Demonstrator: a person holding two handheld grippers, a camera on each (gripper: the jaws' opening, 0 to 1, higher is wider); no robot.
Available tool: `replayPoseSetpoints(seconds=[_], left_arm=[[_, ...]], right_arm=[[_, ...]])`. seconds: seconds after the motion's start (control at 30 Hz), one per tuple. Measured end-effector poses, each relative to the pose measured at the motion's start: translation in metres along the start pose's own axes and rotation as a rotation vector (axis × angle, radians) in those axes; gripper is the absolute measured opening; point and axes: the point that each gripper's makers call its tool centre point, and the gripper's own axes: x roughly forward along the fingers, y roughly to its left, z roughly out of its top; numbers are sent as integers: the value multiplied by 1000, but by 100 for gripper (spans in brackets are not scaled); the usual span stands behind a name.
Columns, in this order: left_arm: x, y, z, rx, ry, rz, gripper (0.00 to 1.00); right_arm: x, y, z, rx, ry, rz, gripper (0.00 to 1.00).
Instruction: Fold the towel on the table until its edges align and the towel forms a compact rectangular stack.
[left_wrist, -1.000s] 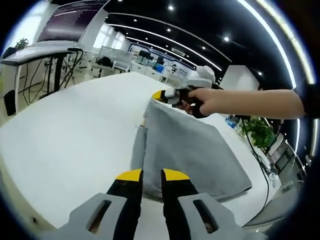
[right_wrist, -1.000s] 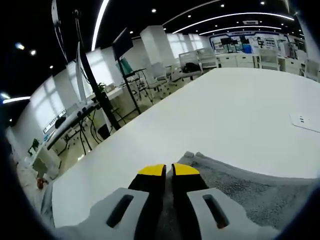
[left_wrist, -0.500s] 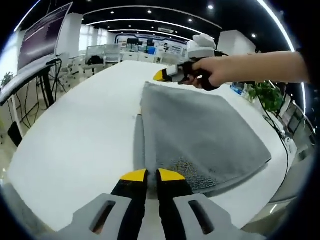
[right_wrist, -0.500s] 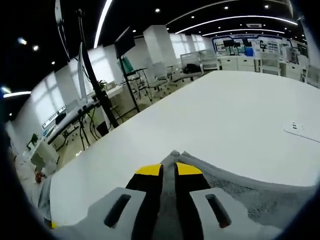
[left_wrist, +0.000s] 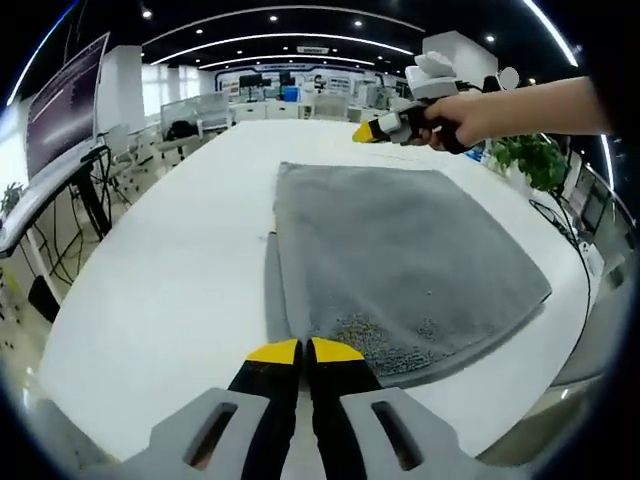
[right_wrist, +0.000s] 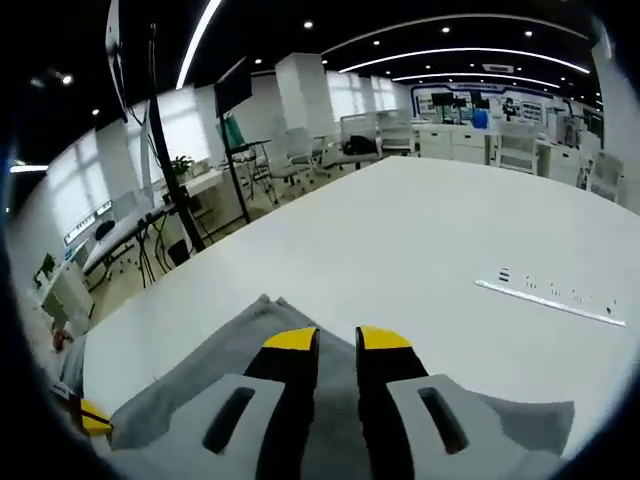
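Observation:
A grey towel (left_wrist: 400, 250) lies folded and flat on the white table (left_wrist: 170, 270), with a narrow strip of its lower layer showing along the left side. My left gripper (left_wrist: 304, 351) sits at the towel's near corner, jaws pressed together on the edge. A hand holds my right gripper (left_wrist: 368, 131) above the table just past the towel's far edge, apart from the cloth. In the right gripper view, that gripper (right_wrist: 337, 339) hovers over the towel (right_wrist: 200, 370) with a gap between its jaws and nothing in them.
A white strip (right_wrist: 550, 297) lies flat on the table (right_wrist: 400, 230) beyond the towel. Desks, chairs and a stand with cables (right_wrist: 165, 150) line the room past the table's edge. A potted plant (left_wrist: 535, 160) stands off the right side.
My right gripper has let go of the towel's far corner, parted its jaws and lifted away beyond the far edge. The towel has settled flat. My left jaws have drawn closer together.

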Motion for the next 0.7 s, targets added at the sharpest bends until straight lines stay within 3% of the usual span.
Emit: replayPoseSetpoints(seconds=[0.17,0.37,0.7], left_arm=[[2,1,-1,14,21,18,5],[2,11,2,11,25,87,20],[5,20,0,-46,28,81,24]], right_arm=[[-15,-29,-1,-4,2,-36,15],[-34,-58,-8,15,11,-81,17],[-51,-86,-17,42,18,-113,21]])
